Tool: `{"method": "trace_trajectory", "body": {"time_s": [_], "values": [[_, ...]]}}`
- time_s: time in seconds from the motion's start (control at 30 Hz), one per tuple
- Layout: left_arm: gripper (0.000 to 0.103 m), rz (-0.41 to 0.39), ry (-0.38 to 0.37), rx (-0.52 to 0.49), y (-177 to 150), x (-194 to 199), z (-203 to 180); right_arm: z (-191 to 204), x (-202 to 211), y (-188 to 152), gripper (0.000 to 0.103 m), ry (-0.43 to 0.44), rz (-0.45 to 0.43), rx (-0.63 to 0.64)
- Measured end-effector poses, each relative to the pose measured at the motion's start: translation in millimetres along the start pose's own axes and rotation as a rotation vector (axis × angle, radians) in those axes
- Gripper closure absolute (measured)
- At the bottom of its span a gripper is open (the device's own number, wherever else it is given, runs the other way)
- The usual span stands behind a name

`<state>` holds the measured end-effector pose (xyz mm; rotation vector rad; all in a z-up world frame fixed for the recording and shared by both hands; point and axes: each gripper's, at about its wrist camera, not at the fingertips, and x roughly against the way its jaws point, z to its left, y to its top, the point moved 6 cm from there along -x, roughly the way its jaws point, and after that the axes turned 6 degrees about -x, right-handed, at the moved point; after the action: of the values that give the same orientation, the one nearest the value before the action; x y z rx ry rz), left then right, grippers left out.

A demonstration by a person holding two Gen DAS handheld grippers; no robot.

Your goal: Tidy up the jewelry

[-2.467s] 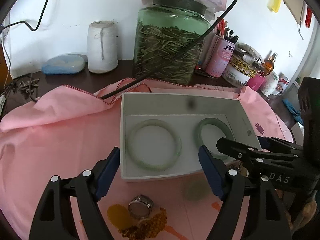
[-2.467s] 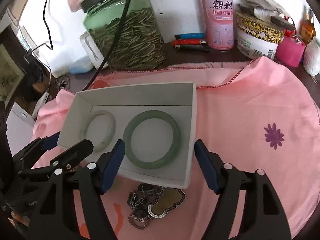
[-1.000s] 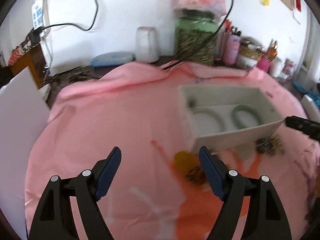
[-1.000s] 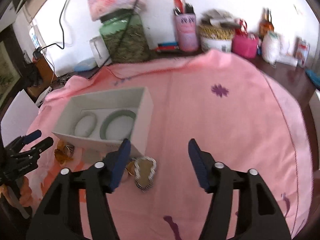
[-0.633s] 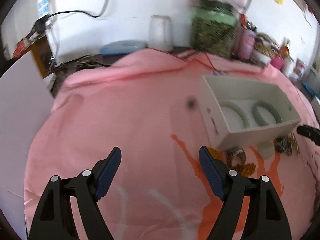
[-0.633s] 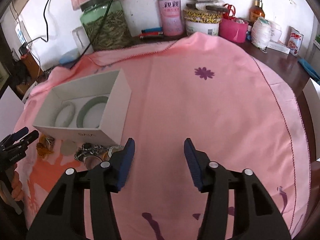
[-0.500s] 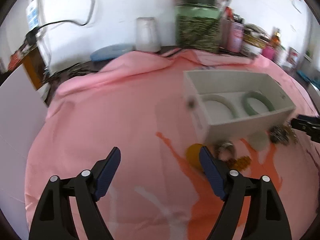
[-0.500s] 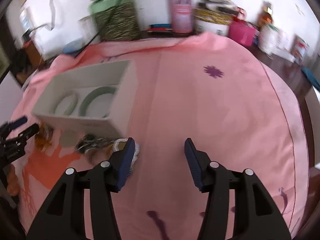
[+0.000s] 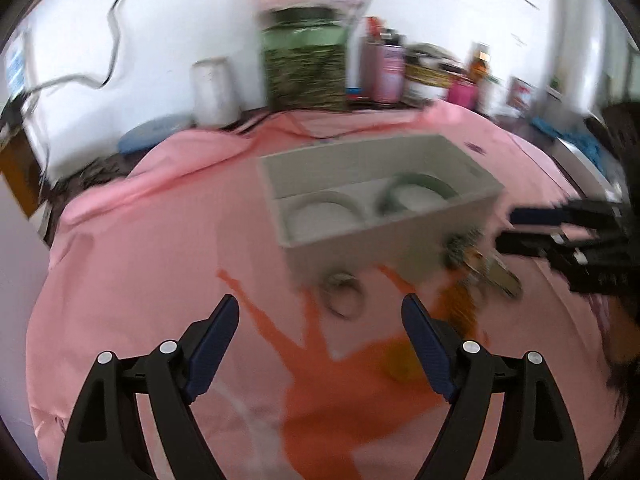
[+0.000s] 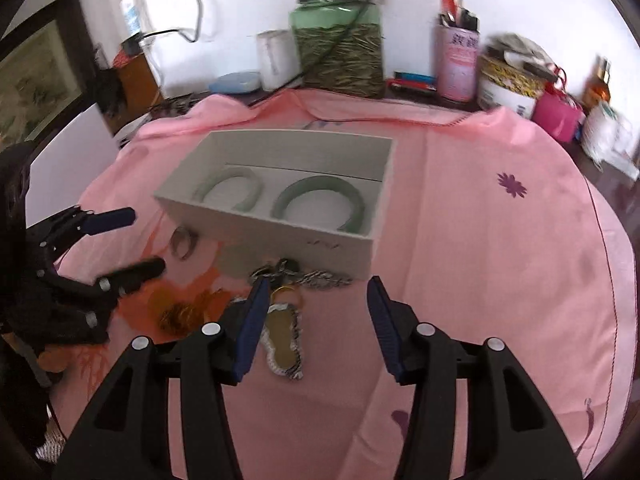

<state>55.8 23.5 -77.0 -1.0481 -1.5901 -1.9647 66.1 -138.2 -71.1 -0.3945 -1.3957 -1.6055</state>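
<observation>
A white open box [image 10: 340, 245] [image 9: 360, 242] sits on the pink cloth and holds a pale jade bangle [image 10: 250, 192] and a darker green bangle [image 10: 356, 204]. In front of the box lie a silver ring [image 9: 344, 294] [image 10: 182, 245], a dark chain bracelet [image 10: 304, 276], a gold heart-shaped pendant [image 10: 282, 346] and a gold bead string [image 10: 176, 318]. My left gripper [image 9: 320, 330] is open and empty, just short of the ring. My right gripper [image 10: 316, 314] is open and empty, over the pendant and chain. Each gripper shows in the other's view, the right [image 9: 532, 226] and the left [image 10: 132, 240].
A pink cloth [image 10: 500, 264] covers the round table. At the back stand a green glass jar [image 10: 340, 40], a white roll [image 10: 276, 58], a pink pen cup [image 10: 456, 68], tins and small bottles [image 10: 508, 80]. A white board [image 10: 68, 156] leans at the left edge.
Both grippers pulled back from the box, swung about, and now face the loose jewelry in front of it from closer. The right gripper stands a little narrower than at first. Nothing was picked up.
</observation>
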Motion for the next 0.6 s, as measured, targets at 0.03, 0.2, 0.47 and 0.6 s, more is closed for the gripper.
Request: {"method": "trace_trajectory", "body": {"time_s": [0.03, 0.2, 0.47, 0.6], "values": [[0.021, 0.016, -0.003, 0.02, 2, -5, 4, 0, -4, -1, 0.06, -0.002, 0.015, -0.002], [0.021, 0.05, 0.031, 0.05, 11, -20, 14, 2, -20, 6, 0.068, -0.036, 0.037, -0.003], [0.021, 0.046, 0.023, 0.066, 22, -28, 15, 2, -32, 24, 0.068, -0.014, 0.036, -0.023], [0.021, 0.044, 0.003, -0.021, 19, -26, -5, 21, -30, 12, 0.068, -0.024, 0.042, 0.067]]}}
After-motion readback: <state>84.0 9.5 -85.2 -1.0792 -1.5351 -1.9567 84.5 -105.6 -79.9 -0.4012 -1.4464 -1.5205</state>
